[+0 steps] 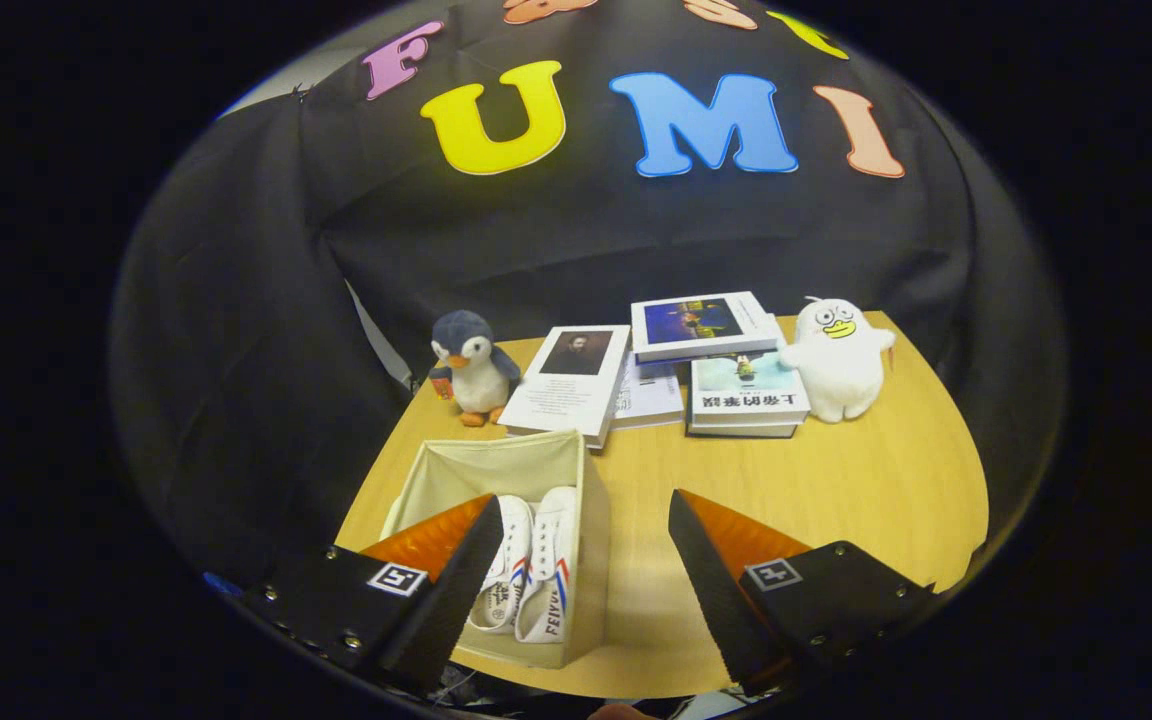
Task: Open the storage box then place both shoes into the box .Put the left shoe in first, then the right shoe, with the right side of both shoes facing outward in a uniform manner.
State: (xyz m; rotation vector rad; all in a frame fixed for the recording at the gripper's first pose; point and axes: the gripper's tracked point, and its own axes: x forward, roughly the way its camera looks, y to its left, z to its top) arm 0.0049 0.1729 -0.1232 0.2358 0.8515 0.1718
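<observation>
- Inside the open storage box (591,520) on the desk (836,480), both shoes (531,570) sit side by side.
- Above the box, the claw (586,520) hangs wide and empty; a careless drop could likely tip the soft wall.

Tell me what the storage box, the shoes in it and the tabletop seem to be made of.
Storage box: looks like cream fabric over stiff panels; matte, soft seams at the rim.
Shoes: white canvas by the look, with striped sides and laces; soles probably rubber.
Table: light wood or wood-look laminate, smooth and faintly glossy.
The tongs stand open above the box, holding nothing.
</observation>
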